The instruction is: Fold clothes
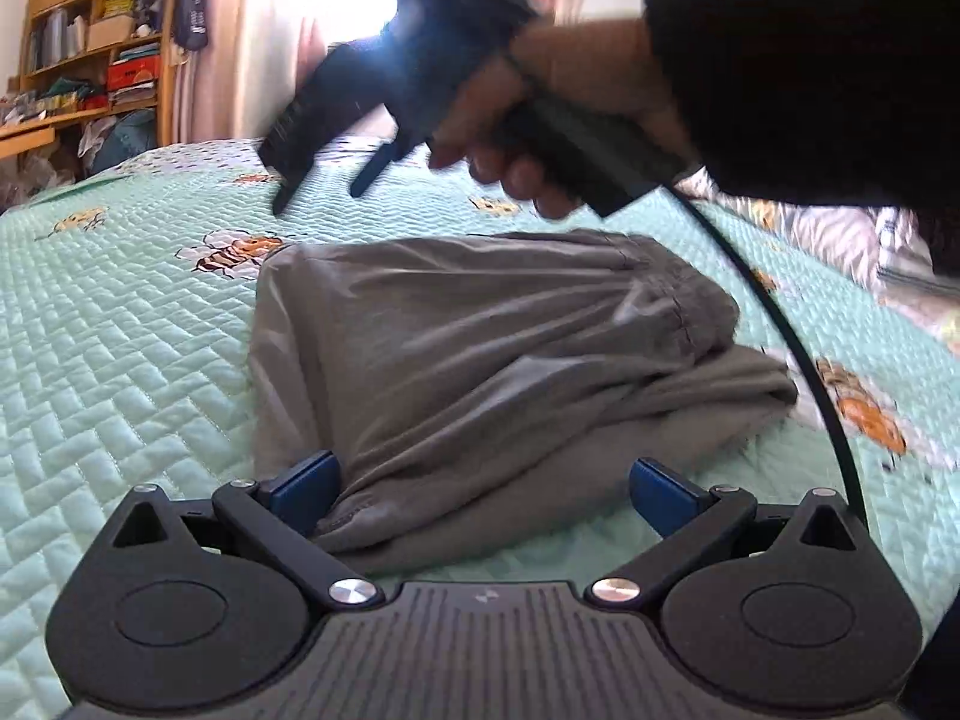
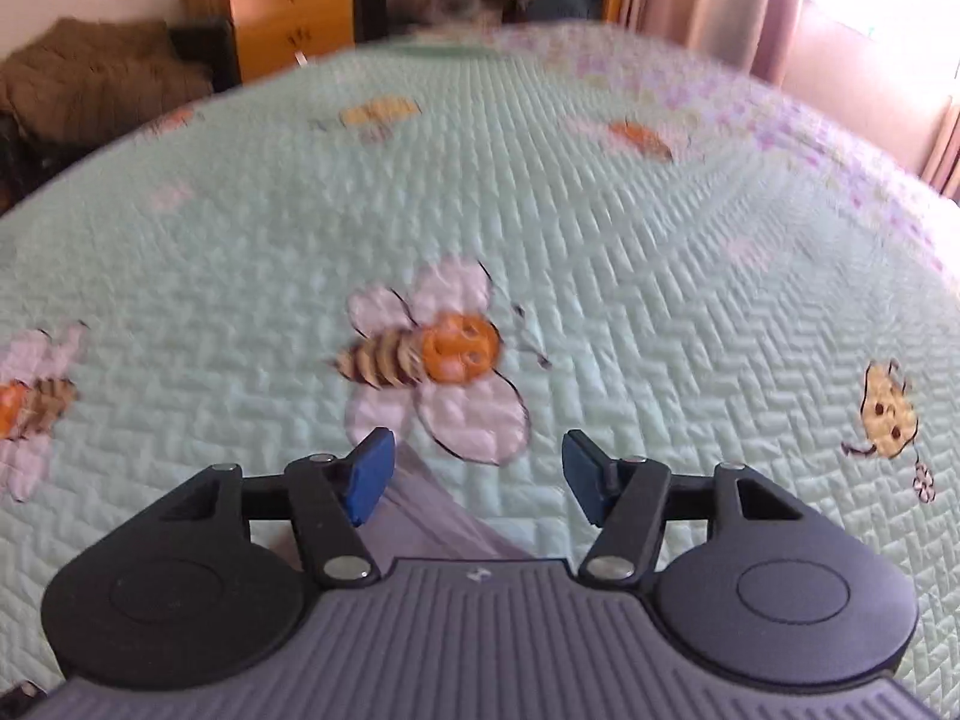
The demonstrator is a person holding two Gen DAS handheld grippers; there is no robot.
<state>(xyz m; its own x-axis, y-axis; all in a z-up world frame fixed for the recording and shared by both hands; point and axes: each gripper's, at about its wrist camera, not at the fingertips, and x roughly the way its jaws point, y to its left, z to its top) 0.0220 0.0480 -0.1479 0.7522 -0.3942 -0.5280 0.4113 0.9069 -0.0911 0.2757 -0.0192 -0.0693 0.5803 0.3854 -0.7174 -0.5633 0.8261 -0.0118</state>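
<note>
A grey garment [image 1: 480, 360] lies folded in a bundle on the mint quilted bedspread [image 1: 120, 330]. My left gripper [image 1: 486, 492] stands open at its near edge, and the cloth's hem runs between the blue pads [image 1: 306, 486] without being pinched. In the left wrist view my right gripper [image 1: 321, 186] hovers above the far side of the garment, held by a hand [image 1: 528, 120] in a black sleeve, fingers apart. In the right wrist view the right gripper [image 2: 477, 468] is open over the bedspread [image 2: 600, 270], with a corner of the grey garment [image 2: 444, 522] just under it.
A wooden shelf unit [image 1: 90, 42] full of boxes and papers stands at the back left, beside pink curtains [image 1: 270, 60]. A black cable [image 1: 798, 360] trails over the bed's right side. A wooden desk [image 2: 294, 6] and brown cloth [image 2: 90, 78] lie beyond the bed.
</note>
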